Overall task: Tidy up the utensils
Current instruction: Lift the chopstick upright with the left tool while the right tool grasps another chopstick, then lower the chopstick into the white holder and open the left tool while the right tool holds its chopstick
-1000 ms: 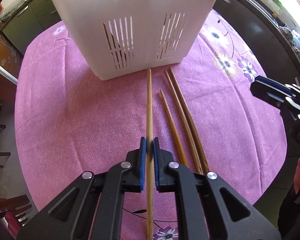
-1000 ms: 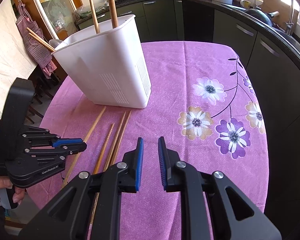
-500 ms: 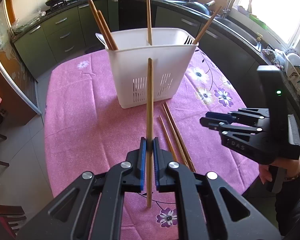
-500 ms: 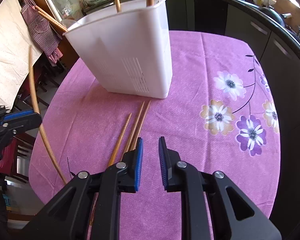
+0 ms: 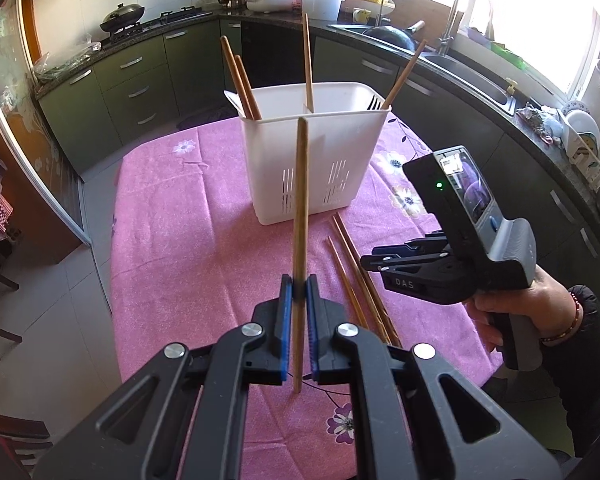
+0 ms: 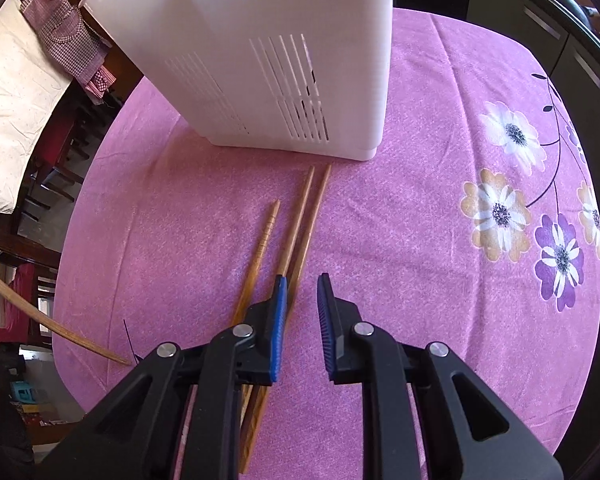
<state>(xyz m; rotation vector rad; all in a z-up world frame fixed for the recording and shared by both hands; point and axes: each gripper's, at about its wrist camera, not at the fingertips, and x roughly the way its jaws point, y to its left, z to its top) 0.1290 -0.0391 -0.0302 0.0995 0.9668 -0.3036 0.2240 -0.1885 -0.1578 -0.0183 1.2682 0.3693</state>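
Observation:
My left gripper (image 5: 297, 292) is shut on a wooden chopstick (image 5: 301, 200) and holds it upright in the air, in front of the white utensil basket (image 5: 314, 168). The same chopstick shows at the left edge of the right wrist view (image 6: 52, 326). The basket holds several upright chopsticks and a fork. Three chopsticks (image 6: 296, 224) lie on the pink tablecloth in front of the basket (image 6: 260, 60). My right gripper (image 6: 302, 300) is open and empty, low over their near ends; it also shows in the left wrist view (image 5: 370, 262).
The round table (image 5: 172, 240) has a pink flowered cloth (image 6: 500, 208). Dark kitchen cabinets (image 5: 140, 92) and a sink (image 5: 468, 76) ring the far side. Chairs (image 6: 40, 184) stand at the left of the table.
My left gripper has lifted the chopstick off the cloth and tilted it upright, further from the basket. My right gripper has moved forward and down over the three lying chopsticks.

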